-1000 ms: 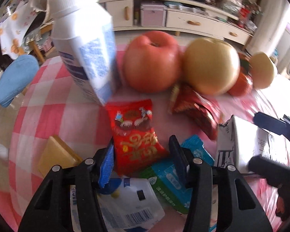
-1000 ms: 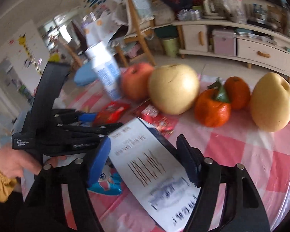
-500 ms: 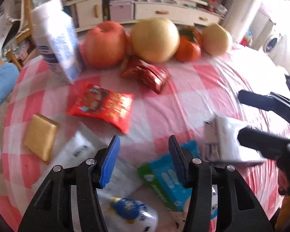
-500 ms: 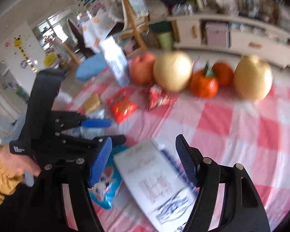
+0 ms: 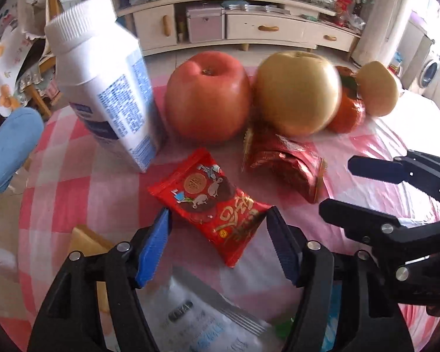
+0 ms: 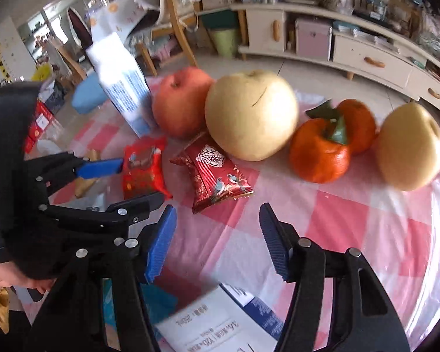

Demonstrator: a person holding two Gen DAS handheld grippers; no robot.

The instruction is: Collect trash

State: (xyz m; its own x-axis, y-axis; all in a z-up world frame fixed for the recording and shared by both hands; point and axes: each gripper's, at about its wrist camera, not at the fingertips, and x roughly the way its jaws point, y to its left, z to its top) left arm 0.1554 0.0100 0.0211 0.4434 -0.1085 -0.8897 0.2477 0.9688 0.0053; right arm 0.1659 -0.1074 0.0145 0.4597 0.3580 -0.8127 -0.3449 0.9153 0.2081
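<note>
Nearest the right gripper (image 6: 217,240), a white printed carton (image 6: 217,327) lay flat on the pink checked tablecloth (image 6: 352,220); jaws apart, had just been closing, nothing between them. Left gripper (image 5: 218,246) released, jaws having just opened, straddling the near end of a red snack wrapper (image 5: 211,202). Beyond lay a dark red foil wrapper (image 5: 287,164). Farther back stood a milk carton (image 5: 108,82), apple (image 5: 208,96) and pear (image 5: 297,92).
</note>
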